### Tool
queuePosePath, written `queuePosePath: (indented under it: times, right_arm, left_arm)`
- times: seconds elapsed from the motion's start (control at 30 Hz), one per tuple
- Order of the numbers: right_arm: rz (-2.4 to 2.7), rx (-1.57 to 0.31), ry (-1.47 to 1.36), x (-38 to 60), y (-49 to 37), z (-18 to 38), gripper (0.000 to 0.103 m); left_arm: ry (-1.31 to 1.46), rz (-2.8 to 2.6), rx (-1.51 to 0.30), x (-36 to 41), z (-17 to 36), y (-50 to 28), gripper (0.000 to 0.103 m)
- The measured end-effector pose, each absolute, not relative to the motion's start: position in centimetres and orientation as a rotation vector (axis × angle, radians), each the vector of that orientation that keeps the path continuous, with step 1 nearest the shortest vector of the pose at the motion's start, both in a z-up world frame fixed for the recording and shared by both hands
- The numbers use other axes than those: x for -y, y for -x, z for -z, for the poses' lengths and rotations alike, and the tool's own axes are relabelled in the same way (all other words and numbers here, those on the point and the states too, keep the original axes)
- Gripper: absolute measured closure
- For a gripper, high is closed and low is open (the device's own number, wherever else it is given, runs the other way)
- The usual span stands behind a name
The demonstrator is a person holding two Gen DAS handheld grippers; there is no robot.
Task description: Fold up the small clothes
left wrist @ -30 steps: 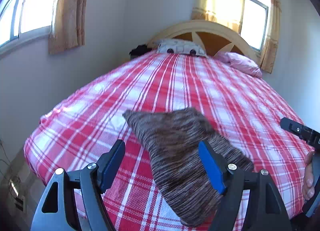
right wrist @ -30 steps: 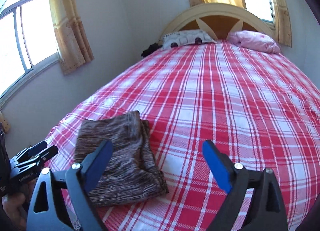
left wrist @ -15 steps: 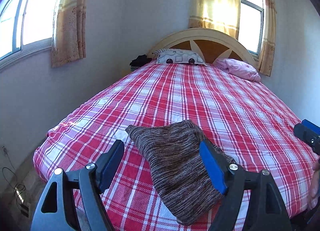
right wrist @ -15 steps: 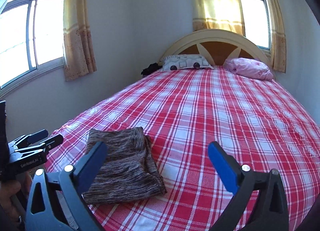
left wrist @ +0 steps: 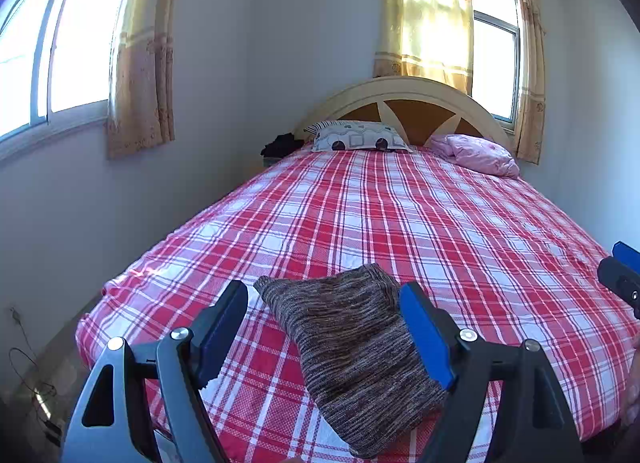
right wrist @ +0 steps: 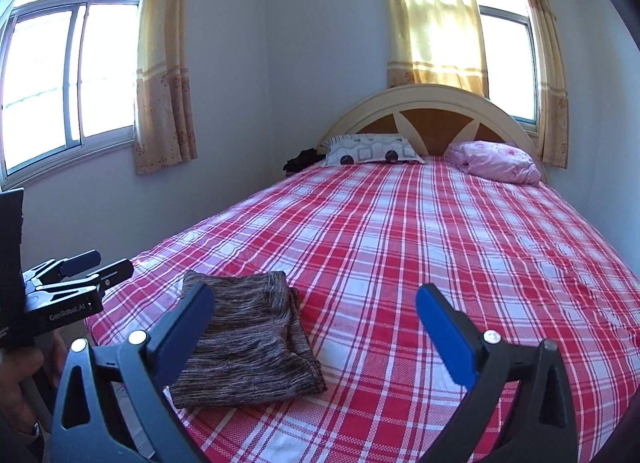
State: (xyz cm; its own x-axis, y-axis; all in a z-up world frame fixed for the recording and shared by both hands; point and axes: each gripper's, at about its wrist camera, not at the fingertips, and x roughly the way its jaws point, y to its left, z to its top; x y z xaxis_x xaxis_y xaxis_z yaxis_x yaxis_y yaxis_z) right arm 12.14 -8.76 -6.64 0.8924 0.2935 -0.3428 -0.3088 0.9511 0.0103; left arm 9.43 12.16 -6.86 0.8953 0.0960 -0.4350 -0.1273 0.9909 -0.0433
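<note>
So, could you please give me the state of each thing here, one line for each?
Brown knit garment: folded, lying flat on the bed, not held.
Left hand-held gripper: open, nothing between the pads.
Right hand-held gripper: open, jaws have just been opening, nothing between them.
Plaid bedsheet: spread smooth.
Patterned pillow: lying at the headboard.
Pink bundle: crumpled beside the pillow.
Curtains: drawn aside.

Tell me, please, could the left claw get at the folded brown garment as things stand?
Probably yes: the left claw is open, and the folded brown garment lies flat just ahead with nothing between.
</note>
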Motion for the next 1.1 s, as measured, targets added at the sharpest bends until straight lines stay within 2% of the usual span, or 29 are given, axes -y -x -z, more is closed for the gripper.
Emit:
queuePosePath:
  times: [0.1,0.13,0.17,0.63,1.1]
  right_arm:
    - [-0.311,-0.335,0.046,8.8,-11.9,6.4,0.0]
    - [-0.311,-0.329,0.047,8.8,-11.8,6.4,0.0]
    - [-0.312,-0.326,0.048,8.9,-11.7,6.4,0.0]
    - [-0.321,-0.314,0.054,8.8,-11.5,6.3,0.0]
    - [-0.342,-0.297,0.118,7.8,-10.7,6.9,0.0]
  left_arm:
    - [0.051,-0.107,-0.425,-11.6,6.5,-9.2,0.019]
    - [0.038,-0.098,-0.414,-11.4,6.4,-9.0,0.005]
    - [0.029,-0.099,-0.408,-11.2,6.4,-8.9,0.001]
    - [0.031,-0.099,-0.378,-10.5,5.9,-8.4,0.001]
    - [0.118,-0.028,-0.437,-10.9,6.4,-9.2,0.001]
